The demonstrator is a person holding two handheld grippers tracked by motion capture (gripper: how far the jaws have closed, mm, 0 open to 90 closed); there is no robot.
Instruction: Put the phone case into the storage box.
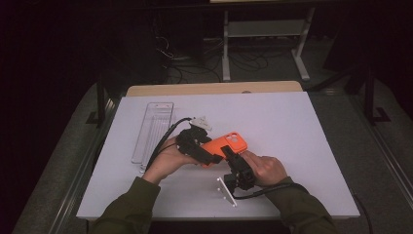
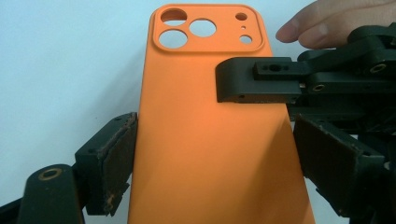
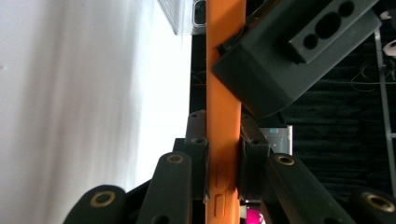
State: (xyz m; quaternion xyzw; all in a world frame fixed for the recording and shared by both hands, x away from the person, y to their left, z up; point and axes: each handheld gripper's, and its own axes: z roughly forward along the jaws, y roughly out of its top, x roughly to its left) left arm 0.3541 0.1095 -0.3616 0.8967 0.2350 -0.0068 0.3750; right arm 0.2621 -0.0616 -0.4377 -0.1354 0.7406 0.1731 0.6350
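Orange phone case held above the desk by both grippers

The left gripper [image 2: 212, 154] spans the phone case [image 2: 205, 140] across its width, fingers touching its edges; the right gripper [image 3: 224, 154] has its fingers clamped on one long edge, probably steadying it for handover.

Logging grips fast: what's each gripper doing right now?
Left gripper: shut on the orange phone case.
Right gripper: shut on the case's edge.

Both grippers [image 1: 200, 146] [image 1: 238, 168] black, brass-coloured pivot screws, worn dark pads [image 2: 116, 154]; black cable behind each. Sleeves [image 1: 129, 207] olive green.
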